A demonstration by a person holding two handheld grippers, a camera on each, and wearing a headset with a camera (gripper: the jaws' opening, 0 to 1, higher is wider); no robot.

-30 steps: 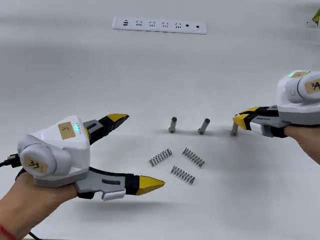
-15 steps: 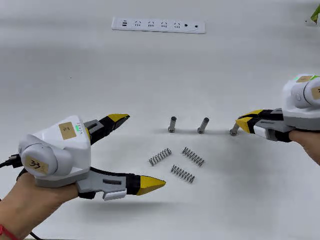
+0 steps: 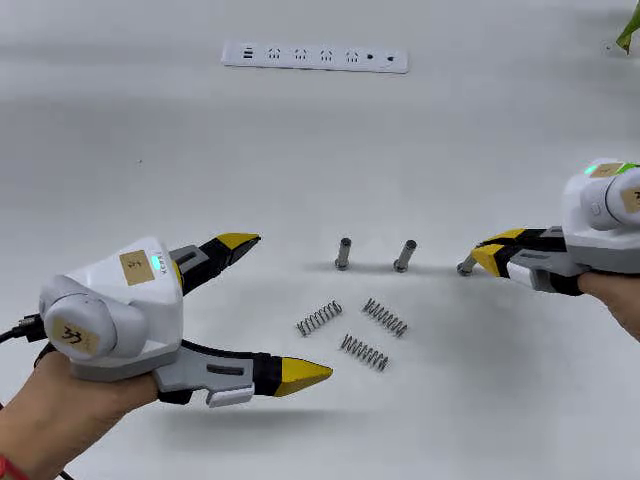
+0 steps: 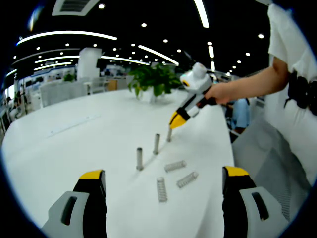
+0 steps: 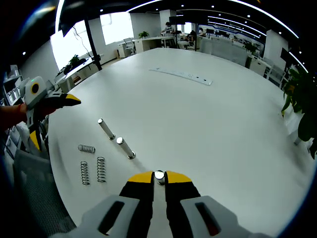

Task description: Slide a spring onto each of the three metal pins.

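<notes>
Three short metal pins stand in a row on the white table: left pin [image 3: 343,253], middle pin [image 3: 405,255], right pin [image 3: 466,265]. My right gripper [image 3: 487,256] is shut on the top of the right pin [image 5: 159,175], which leans over. In front of the pins lie three loose springs [image 3: 319,316] [image 3: 385,316] [image 3: 364,351]. My left gripper [image 3: 270,306] hovers open at the near left with nothing between its fingers. In the left gripper view it [image 4: 163,173] faces the springs [image 4: 162,189] and pins [image 4: 139,158].
A white power strip [image 3: 315,56] lies at the table's far edge. A green plant [image 4: 153,79] stands at the table's right end. Bare tabletop [image 3: 150,150] surrounds the pins and springs. A person's arm holds the right gripper [image 4: 178,119].
My right gripper has shifted slightly right and lower, still pinching the right pin's top, and the pin leans more. The left gripper has barely moved.
</notes>
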